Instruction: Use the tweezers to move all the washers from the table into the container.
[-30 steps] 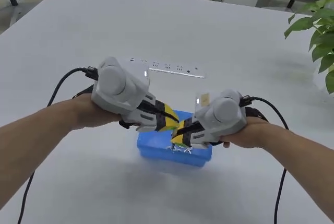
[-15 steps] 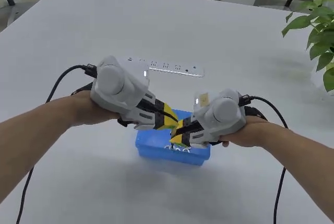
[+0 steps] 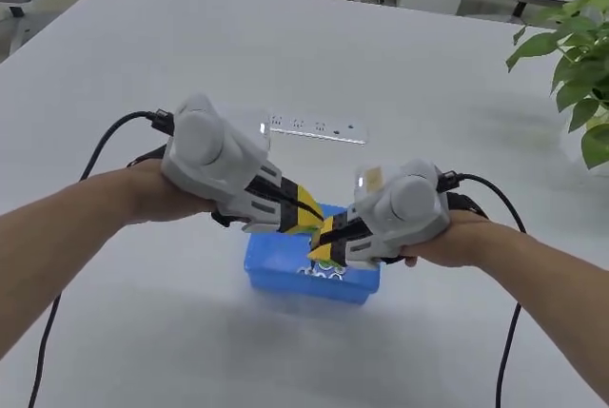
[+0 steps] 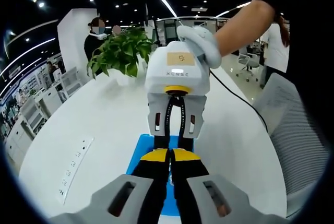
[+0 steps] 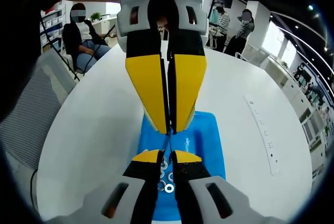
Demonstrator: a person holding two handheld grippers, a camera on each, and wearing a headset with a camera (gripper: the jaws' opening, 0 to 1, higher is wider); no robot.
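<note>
Over the blue plastic container (image 3: 285,280), in the middle of the wide white table (image 3: 428,94), the two grippers met tip to tip. The left gripper (image 3: 306,210), grey with yellow and black jaws, came in from the left. The right gripper (image 3: 324,242), which looked the same, came in from the right.

In the right gripper view, the left gripper's yellow jaws were pressed together on the thin silver metal tweezers (image 5: 167,141). The tweezers pointed down toward the container. The right gripper's own jaws sat close together at the tip of the tweezers, with a small gap. I could not tell if they were pinching the tweezers or were only near them.

The small round silver washers (image 5: 168,185) lay in a little bunch on the floor of the container, just under the tips. The tip of the tweezers was too small to show if it held one more.

Since a second before, very little had changed. The grippers had stayed together over the container. The container had stayed in its place, near the long white power strip (image 3: 314,127). The whole picture had slid a little, but that was only the head moving.

This probably meant the person was at a slow, careful part, such as letting a washer drop into the box. With washers already lying inside, much of the job looked done.
</note>
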